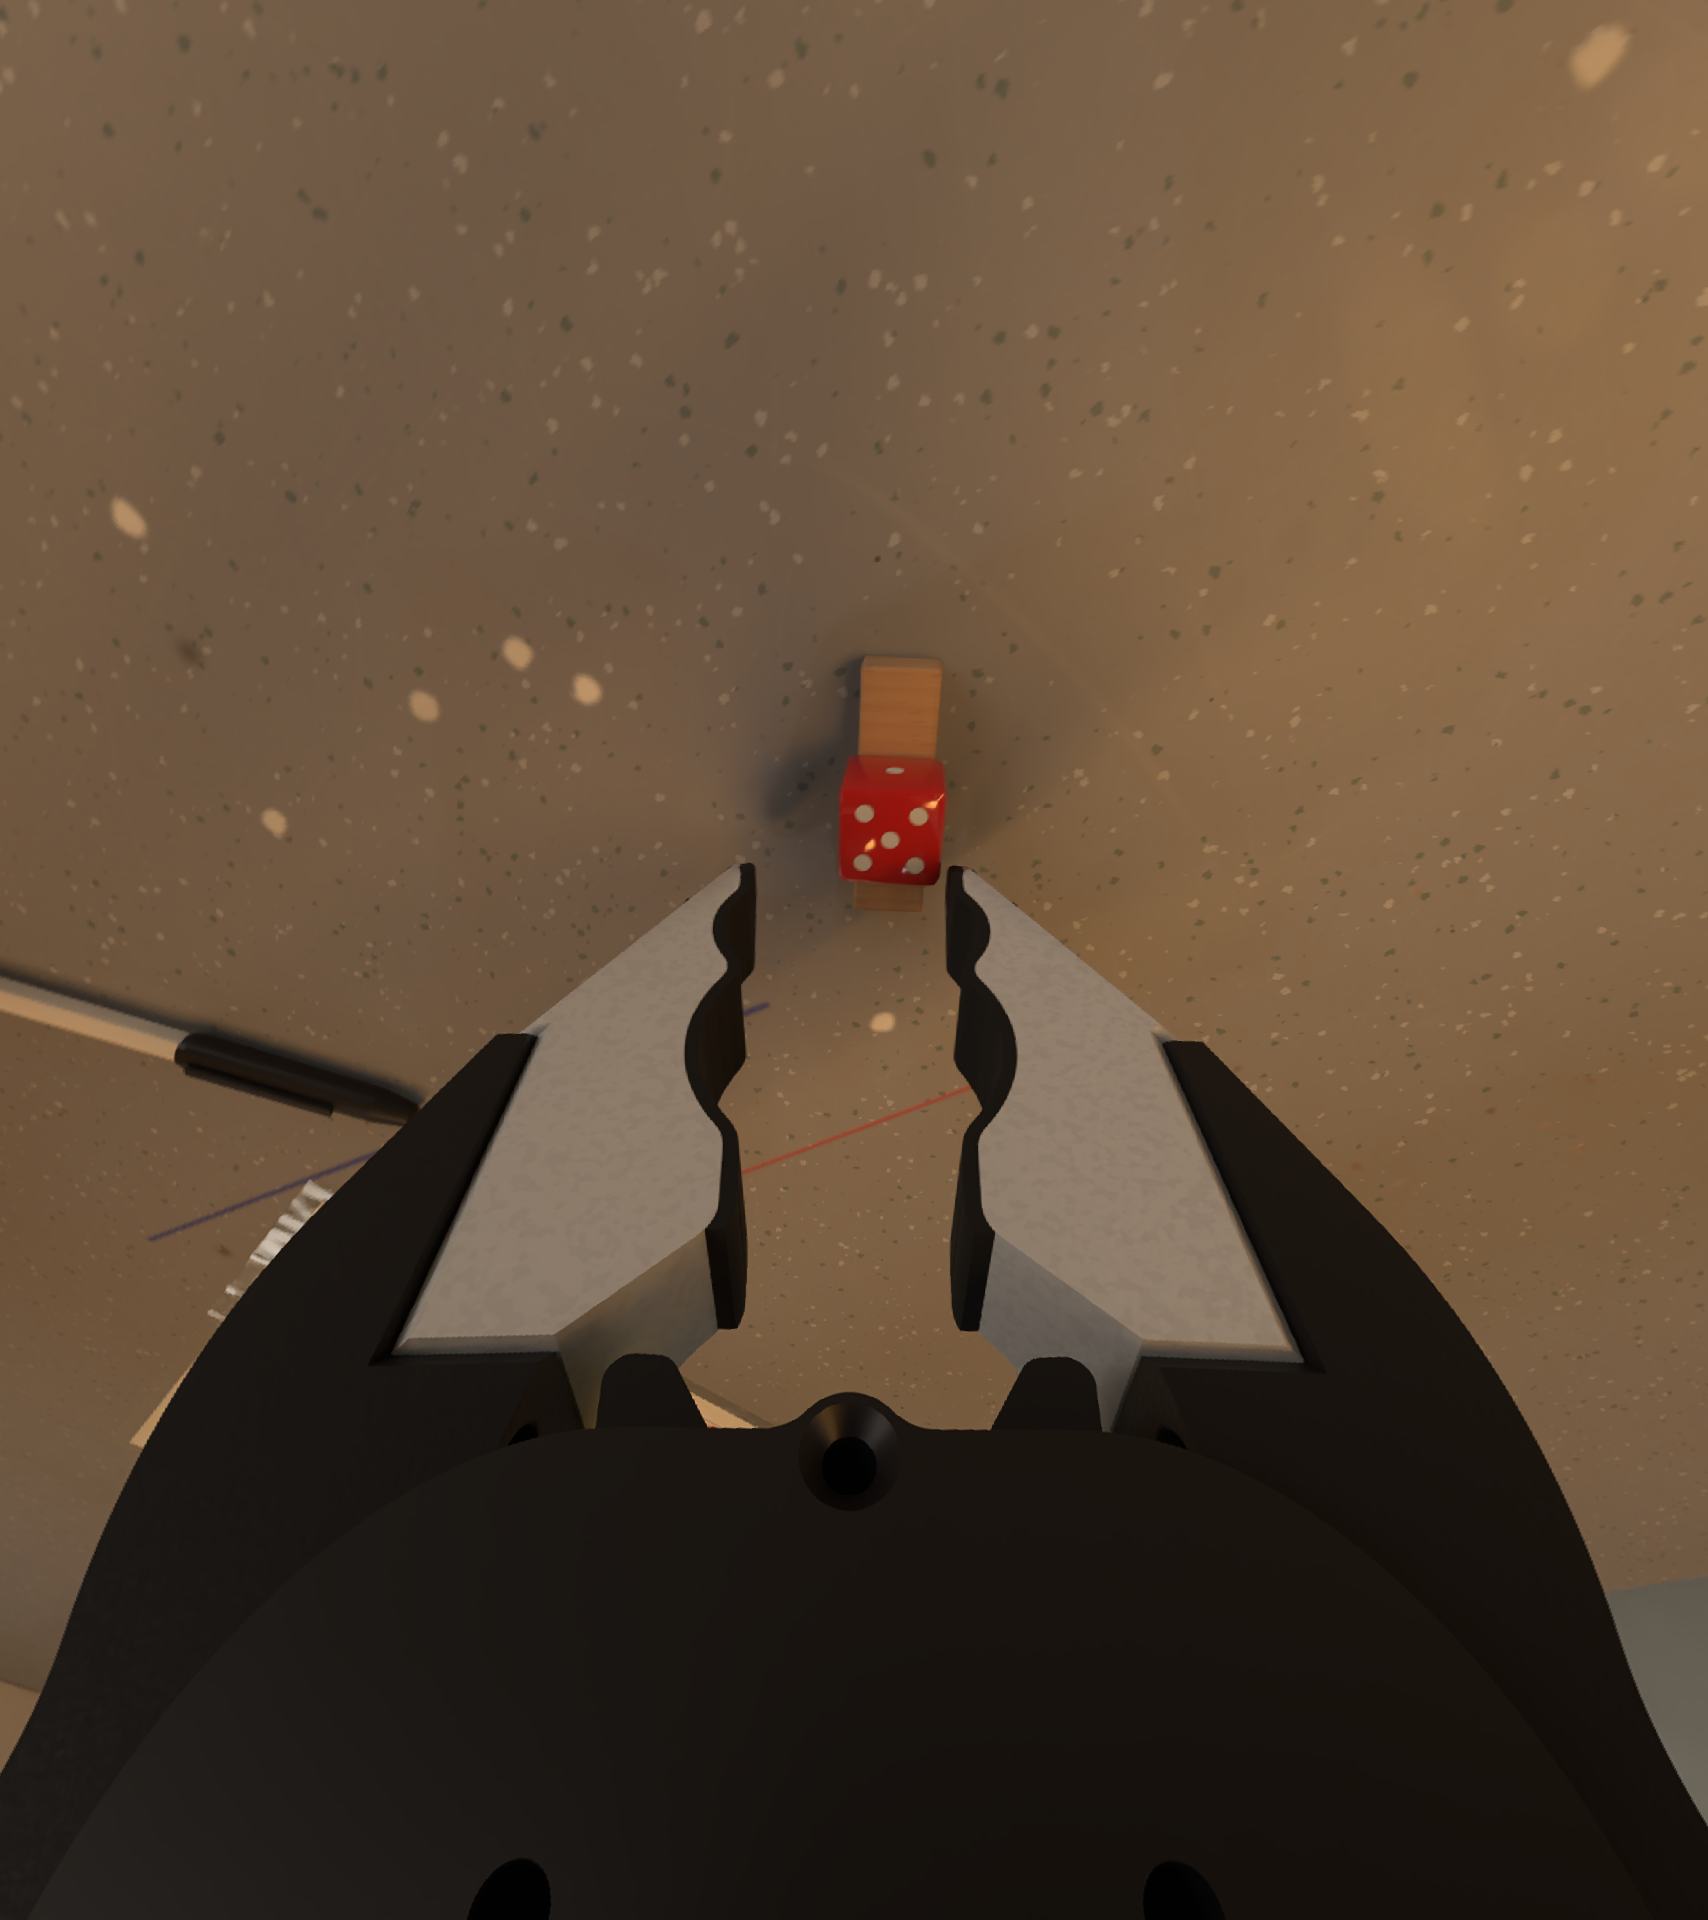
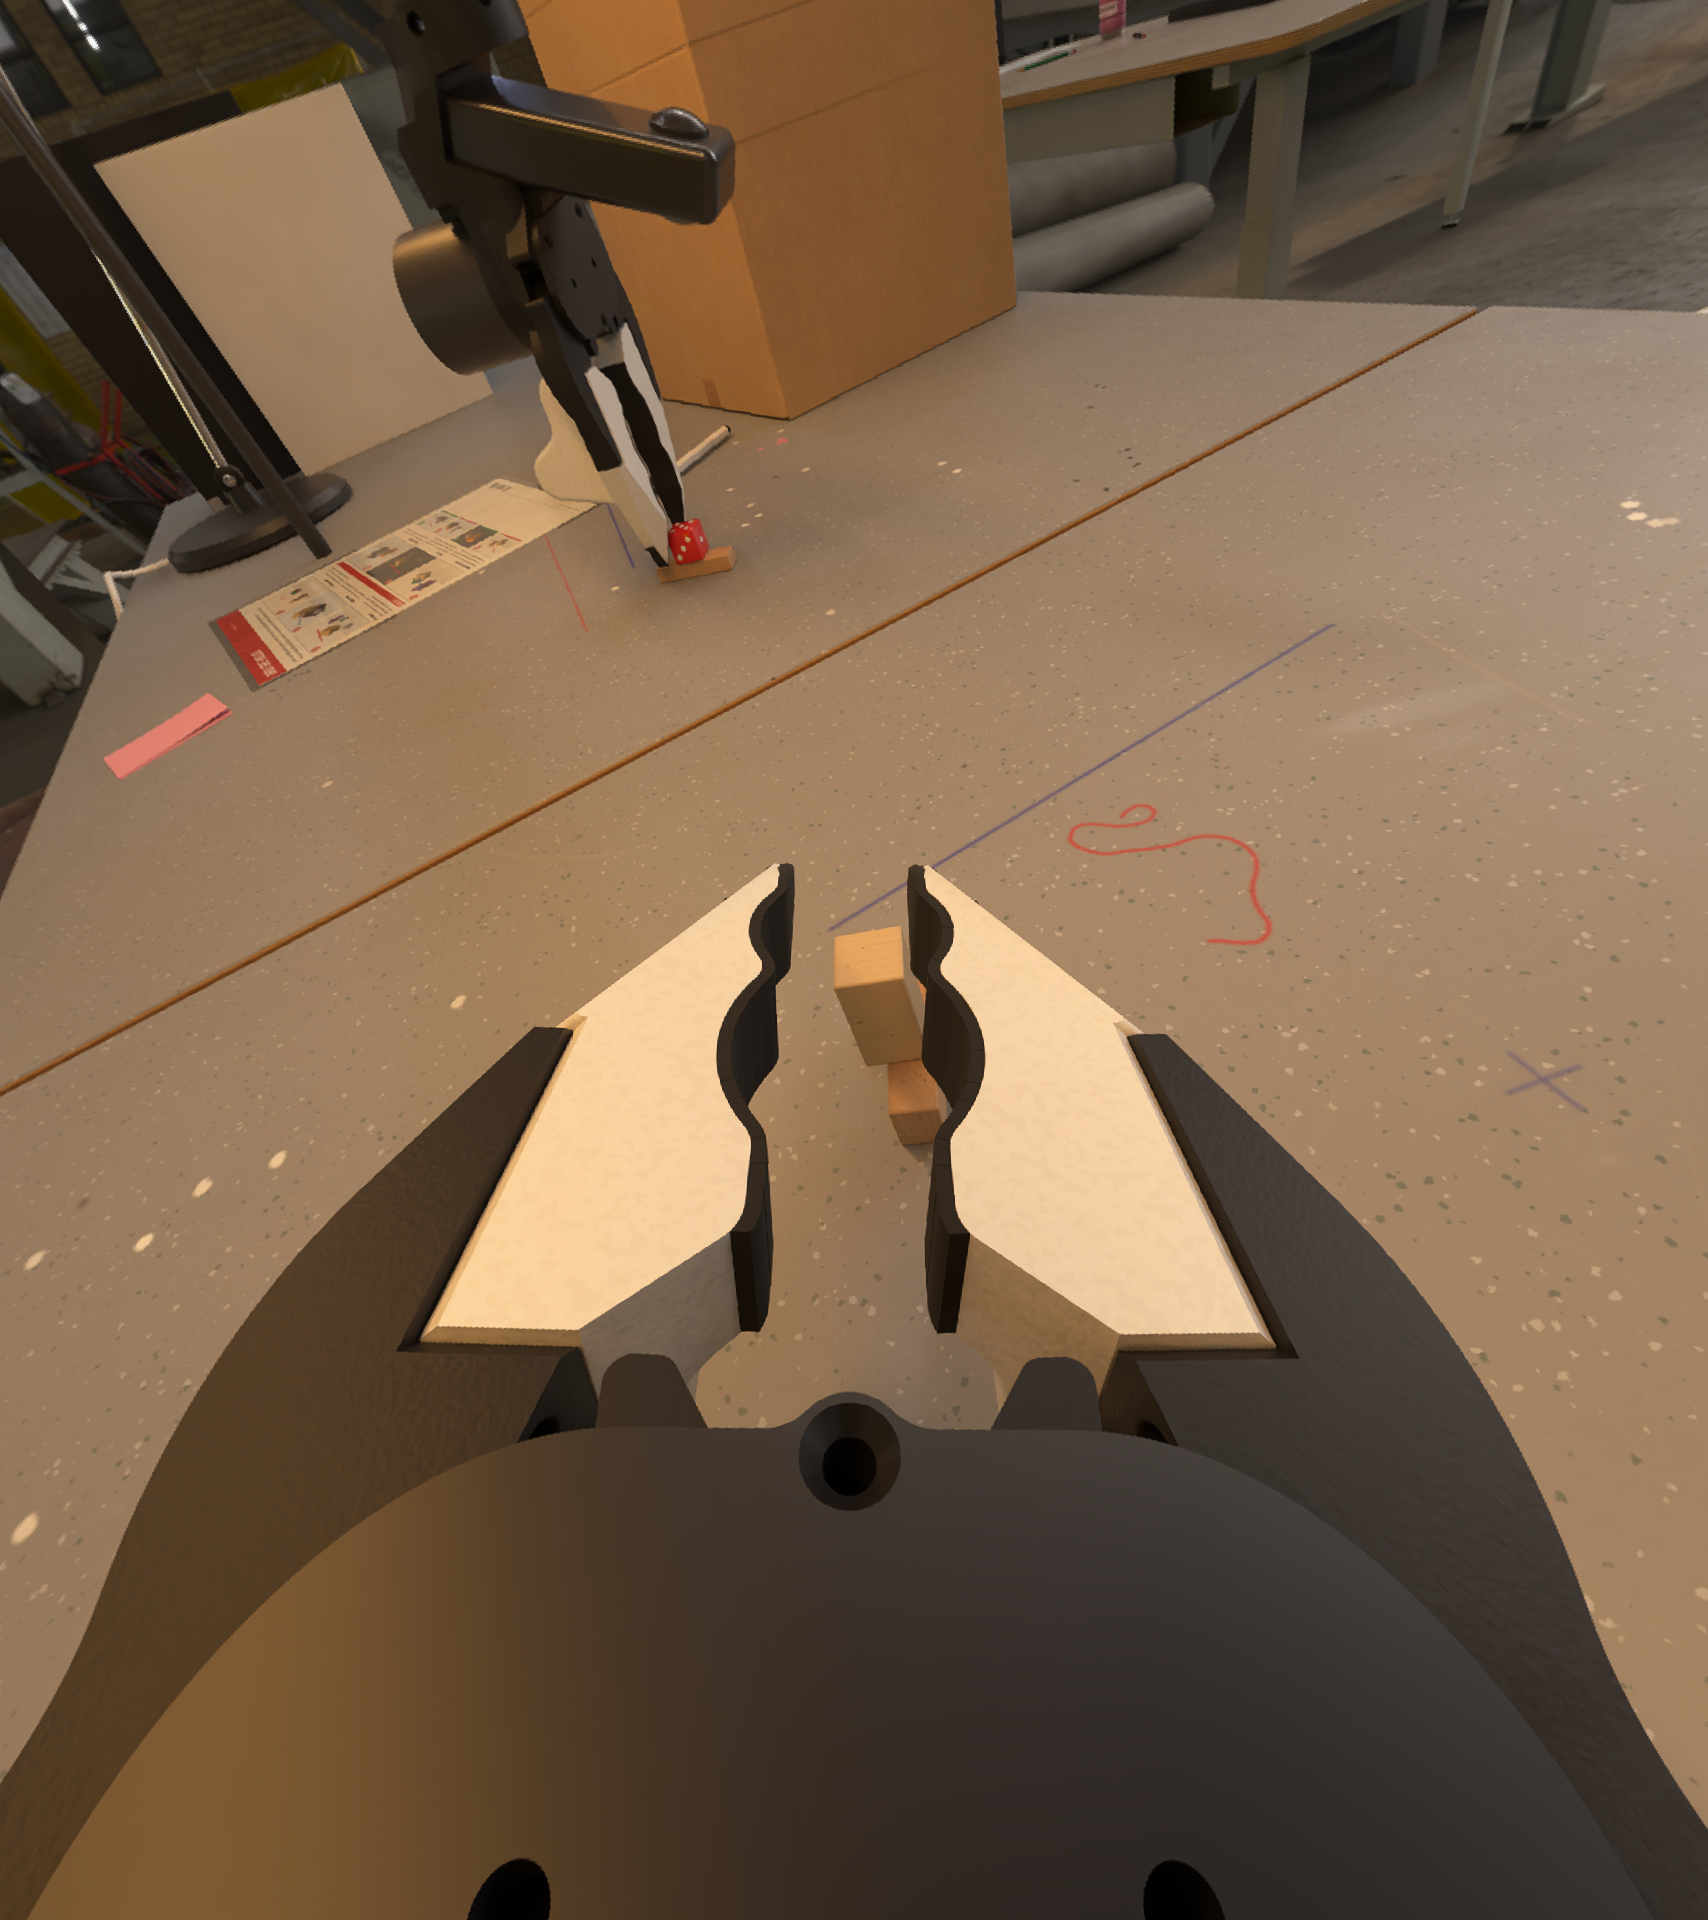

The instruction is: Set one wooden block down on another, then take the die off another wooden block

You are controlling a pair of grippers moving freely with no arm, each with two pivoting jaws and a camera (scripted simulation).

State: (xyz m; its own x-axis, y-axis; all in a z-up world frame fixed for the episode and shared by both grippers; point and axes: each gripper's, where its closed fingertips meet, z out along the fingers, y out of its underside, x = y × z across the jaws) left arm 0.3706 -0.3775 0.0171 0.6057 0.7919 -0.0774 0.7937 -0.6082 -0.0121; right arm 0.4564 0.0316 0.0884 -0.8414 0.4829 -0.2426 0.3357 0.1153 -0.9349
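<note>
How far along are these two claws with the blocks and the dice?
Stacking looks done: one pale block lies across another block, and the right gripper is open around them. In hand: the open left gripper is closing in on the red die. Left: lifting it off its wooden block.

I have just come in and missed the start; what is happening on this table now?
Two grippers share the work. Below the open right gripper, one wooden block already lies on another. The left gripper, open, is right at the red die, which sits on a third block, not yet gripped.
</note>
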